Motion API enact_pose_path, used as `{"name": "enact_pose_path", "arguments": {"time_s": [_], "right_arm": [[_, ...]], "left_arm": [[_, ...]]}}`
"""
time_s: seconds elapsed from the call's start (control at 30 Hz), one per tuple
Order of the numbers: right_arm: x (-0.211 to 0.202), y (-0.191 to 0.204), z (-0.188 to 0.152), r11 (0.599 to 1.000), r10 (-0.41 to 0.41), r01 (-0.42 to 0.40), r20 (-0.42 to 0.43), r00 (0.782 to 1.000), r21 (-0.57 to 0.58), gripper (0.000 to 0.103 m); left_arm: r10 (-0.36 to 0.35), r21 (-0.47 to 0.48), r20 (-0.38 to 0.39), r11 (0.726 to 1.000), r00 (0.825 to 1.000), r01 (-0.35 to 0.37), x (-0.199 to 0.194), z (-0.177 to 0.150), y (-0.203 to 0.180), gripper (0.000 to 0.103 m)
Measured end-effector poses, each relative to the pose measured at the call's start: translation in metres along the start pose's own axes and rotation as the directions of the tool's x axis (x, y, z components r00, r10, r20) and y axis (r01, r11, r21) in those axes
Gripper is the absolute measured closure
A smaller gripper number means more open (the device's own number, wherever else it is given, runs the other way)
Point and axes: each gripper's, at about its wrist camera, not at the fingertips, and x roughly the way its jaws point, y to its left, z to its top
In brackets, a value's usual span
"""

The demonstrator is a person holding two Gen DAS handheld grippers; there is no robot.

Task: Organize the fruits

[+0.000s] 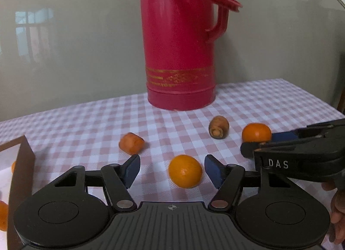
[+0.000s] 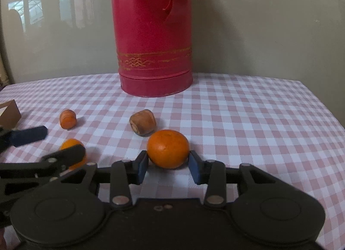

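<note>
An orange (image 1: pixel 185 171) lies on the checked cloth between the open fingers of my left gripper (image 1: pixel 172 171), with a gap on each side. A second orange (image 2: pixel 168 148) sits between the pads of my right gripper (image 2: pixel 168 165), and both pads press on its sides. This orange (image 1: pixel 256 134) and the right gripper (image 1: pixel 258 142) also show in the left wrist view. An orange carrot piece (image 1: pixel 131 143) and a brownish carrot piece (image 1: pixel 218 129) lie farther back.
A tall red jug (image 1: pixel 183 41) stands at the back of the table against the wall. A brown box (image 1: pixel 20 163) with more orange pieces inside is at the left. The pink checked tablecloth (image 2: pixel 258 120) ends at the right.
</note>
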Motion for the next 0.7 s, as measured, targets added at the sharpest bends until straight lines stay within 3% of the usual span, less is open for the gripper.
{"name": "enact_pose_path", "arguments": {"time_s": [0.23, 0.33, 0.37, 0.4, 0.47, 0.7], "right_arm": [[0.005, 0.003, 0.003, 1.000, -0.023, 0.024, 0.014, 1.000, -0.020, 0.066], [0.008, 0.005, 0.004, 0.999, -0.030, 0.030, 0.009, 1.000, -0.029, 0.061], [0.009, 0.006, 0.005, 0.999, -0.036, 0.036, 0.013, 0.999, -0.032, 0.059], [0.009, 0.006, 0.005, 0.999, -0.035, 0.036, 0.014, 0.999, -0.036, 0.058], [0.010, 0.004, 0.005, 1.000, -0.004, 0.004, 0.005, 1.000, -0.017, 0.070], [0.002, 0.004, 0.005, 1.000, -0.011, 0.011, 0.000, 1.000, -0.015, 0.071]], "left_arm": [[-0.020, 0.032, -0.075, 0.999, 0.997, 0.022, 0.012, 0.000, -0.007, 0.040], [-0.062, 0.031, -0.069, 0.997, 0.996, 0.065, 0.011, 0.000, -0.010, 0.065], [-0.062, 0.040, -0.066, 0.997, 0.996, 0.065, 0.010, 0.000, -0.012, 0.069], [-0.056, 0.050, -0.064, 0.997, 0.996, 0.059, 0.009, 0.001, -0.015, 0.069], [-0.068, 0.035, -0.065, 0.997, 0.996, 0.070, 0.009, 0.001, -0.012, 0.069], [-0.067, 0.002, -0.014, 0.998, 0.998, 0.067, -0.003, -0.001, -0.005, 0.069]]}}
